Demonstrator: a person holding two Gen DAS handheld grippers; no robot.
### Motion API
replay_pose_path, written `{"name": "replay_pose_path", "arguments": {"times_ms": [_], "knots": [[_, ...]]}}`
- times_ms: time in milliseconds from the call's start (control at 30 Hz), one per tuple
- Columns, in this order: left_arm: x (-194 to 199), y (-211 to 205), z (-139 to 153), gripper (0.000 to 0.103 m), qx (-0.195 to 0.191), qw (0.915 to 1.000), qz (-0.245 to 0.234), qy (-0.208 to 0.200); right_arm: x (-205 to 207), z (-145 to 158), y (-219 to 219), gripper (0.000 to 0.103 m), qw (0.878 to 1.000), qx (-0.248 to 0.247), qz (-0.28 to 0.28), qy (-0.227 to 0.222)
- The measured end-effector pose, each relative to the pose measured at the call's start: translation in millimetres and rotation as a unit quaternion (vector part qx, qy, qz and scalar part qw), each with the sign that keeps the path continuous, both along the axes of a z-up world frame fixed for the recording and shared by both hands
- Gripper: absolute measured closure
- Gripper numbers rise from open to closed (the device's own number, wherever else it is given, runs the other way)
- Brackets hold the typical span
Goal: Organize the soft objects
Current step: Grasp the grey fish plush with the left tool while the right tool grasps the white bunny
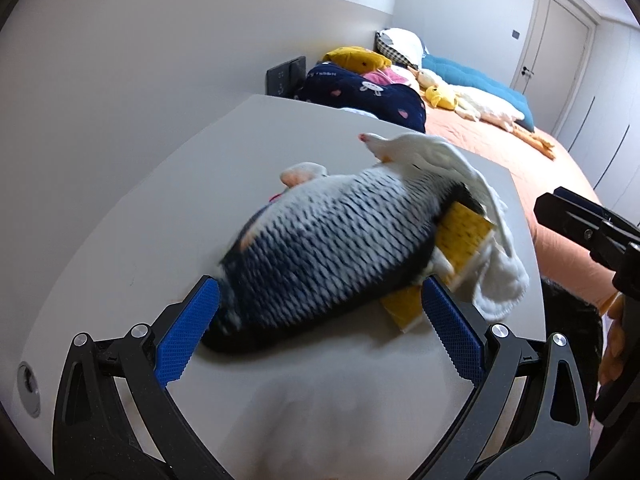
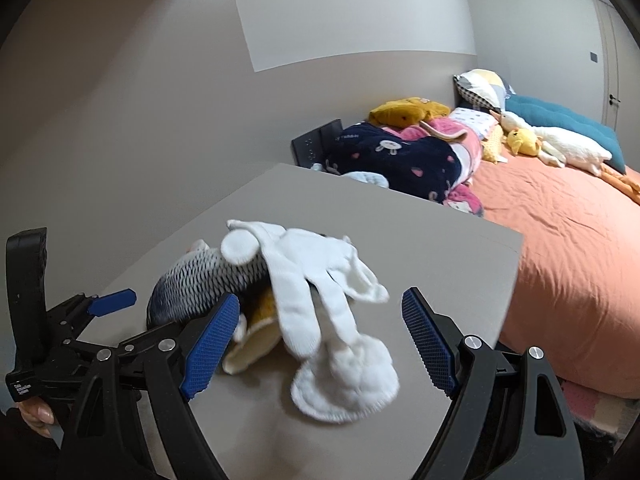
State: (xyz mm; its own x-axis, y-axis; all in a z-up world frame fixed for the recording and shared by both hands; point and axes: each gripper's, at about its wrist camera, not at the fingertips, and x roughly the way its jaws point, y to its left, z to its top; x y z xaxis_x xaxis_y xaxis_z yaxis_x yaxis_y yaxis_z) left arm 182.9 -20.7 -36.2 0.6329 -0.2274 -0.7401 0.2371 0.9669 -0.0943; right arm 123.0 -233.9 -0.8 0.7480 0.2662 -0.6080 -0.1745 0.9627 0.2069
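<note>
A grey-and-white scaled fish plush [image 1: 328, 240] [image 2: 200, 276] lies on the grey table [image 1: 180, 168] [image 2: 420, 240]. My left gripper [image 1: 320, 284] is open, with the plush's near end between its blue pads. White knitted gloves [image 1: 460, 164] [image 2: 312, 264] drape over the plush's far end, and a yellow soft item [image 1: 464, 232] [image 2: 262, 308] is partly hidden beneath. My right gripper [image 2: 320, 298] is open around the hanging glove fingers without pinching them. It also shows at the right edge of the left wrist view as the right gripper [image 1: 592, 224].
Past the table stands a bed with an orange sheet [image 1: 500, 148] [image 2: 560, 240]. It carries a navy patterned blanket [image 1: 360, 92] [image 2: 392, 160], a yellow duck plush [image 2: 524, 142], a white goose plush [image 2: 568, 148] and a teal cushion [image 2: 560, 116]. A cable hole [image 1: 28, 380] sits at the table's near left.
</note>
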Motion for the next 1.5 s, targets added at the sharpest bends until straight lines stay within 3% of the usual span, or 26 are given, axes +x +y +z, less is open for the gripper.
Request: {"name": "replay_pose_path", "arguments": {"times_ms": [367,500,567,633,867,1000,1500], "knots": [[29,5,-25,0.006,-0.008,0.9997,-0.014,0.017,46,-11,21,0.019,0.999,0.007,0.035,0.017],[29,3,-31,0.024,0.006,0.9996,-0.024,0.013,56,-18,29,0.019,0.998,0.004,0.047,0.030],[28,2,-30,0.032,0.010,0.9995,-0.028,0.010,58,-20,31,0.026,0.998,0.003,0.051,0.031],[26,2,-28,0.041,0.009,0.9996,-0.028,0.004,59,-22,33,0.046,0.998,0.006,0.056,0.035],[22,7,-22,0.062,-0.005,0.9999,-0.012,-0.006,55,-18,32,0.089,0.998,0.006,0.058,0.025],[17,11,-13,0.069,-0.013,0.9997,0.004,-0.020,48,-7,28,0.092,0.999,-0.008,0.050,0.004],[-17,16,51,0.069,-0.024,0.9961,0.027,-0.080,9,39,2,0.092,0.999,0.011,0.032,-0.036]]}}
